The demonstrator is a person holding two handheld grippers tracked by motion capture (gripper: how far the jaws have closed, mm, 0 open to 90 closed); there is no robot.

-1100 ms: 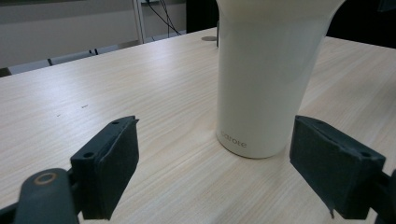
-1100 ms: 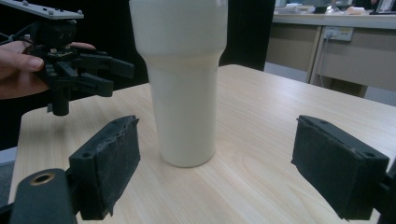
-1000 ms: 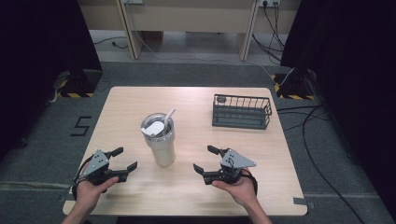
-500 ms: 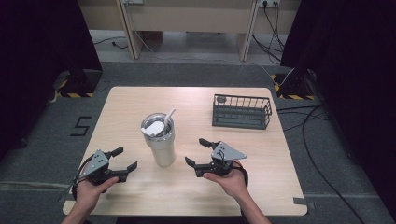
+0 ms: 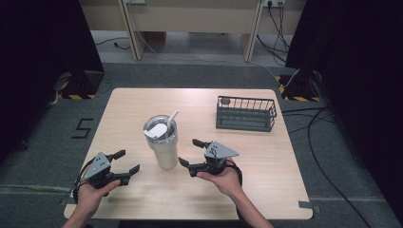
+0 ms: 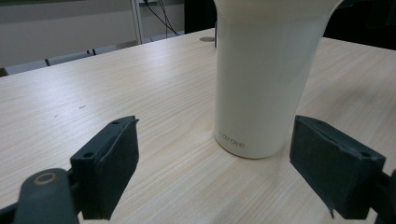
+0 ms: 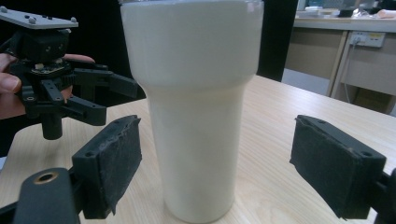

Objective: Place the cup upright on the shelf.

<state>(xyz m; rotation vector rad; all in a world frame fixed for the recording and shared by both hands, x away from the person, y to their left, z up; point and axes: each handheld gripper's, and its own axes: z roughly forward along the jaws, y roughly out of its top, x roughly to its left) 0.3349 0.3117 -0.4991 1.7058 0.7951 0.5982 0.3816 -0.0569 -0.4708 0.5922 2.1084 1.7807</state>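
Cream-white tumbler [image 5: 162,145] with lid and straw [image 5: 172,118], upright on wooden table [image 5: 285,185], near its middle. Flanked by left gripper [image 5: 127,161] and right gripper [image 5: 190,153], both spread wide, holding nothing, aimed at it. Dark wire basket [image 5: 245,114] well apart, toward far right.

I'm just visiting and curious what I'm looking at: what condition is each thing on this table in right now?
Tumbler: upright on the table, lid on, straw poking out.
Wire basket: upright near the far right edge, a small round thing in one corner.
Left gripper: open, holding nothing.
Right gripper: open, aimed at the tumbler, not touching.
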